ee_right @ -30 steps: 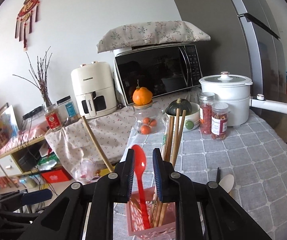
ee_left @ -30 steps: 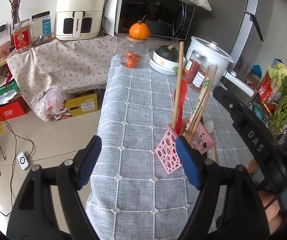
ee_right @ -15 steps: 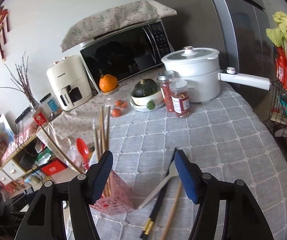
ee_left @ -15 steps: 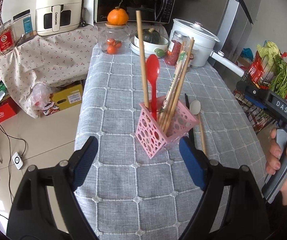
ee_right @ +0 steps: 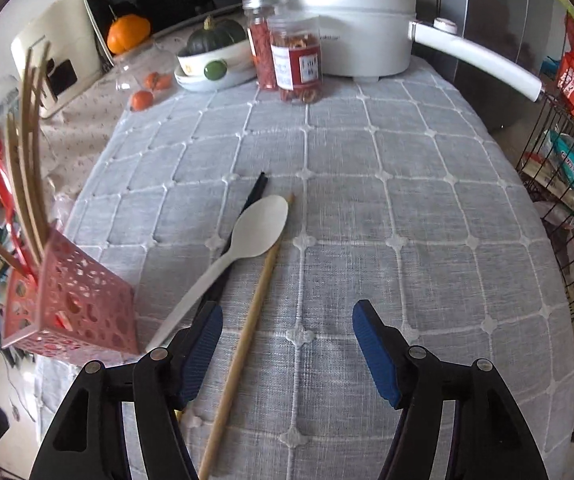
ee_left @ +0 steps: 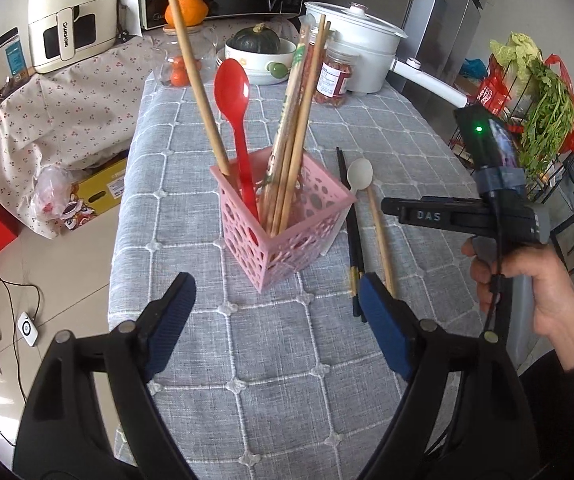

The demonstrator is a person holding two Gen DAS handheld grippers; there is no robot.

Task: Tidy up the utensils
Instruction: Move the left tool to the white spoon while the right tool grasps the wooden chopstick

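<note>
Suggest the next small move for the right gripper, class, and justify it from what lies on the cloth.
Probably lower the right gripper, jaws open and empty, onto the wooden chopstick that already lies between its fingers, and close. It lies loose beside the white spoon, outside the pink basket.

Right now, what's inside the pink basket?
Standing in the pink basket: a red spoon, one thick wooden stick and a bundle of wooden chopsticks. Their lower ends are hidden by its walls.
</note>
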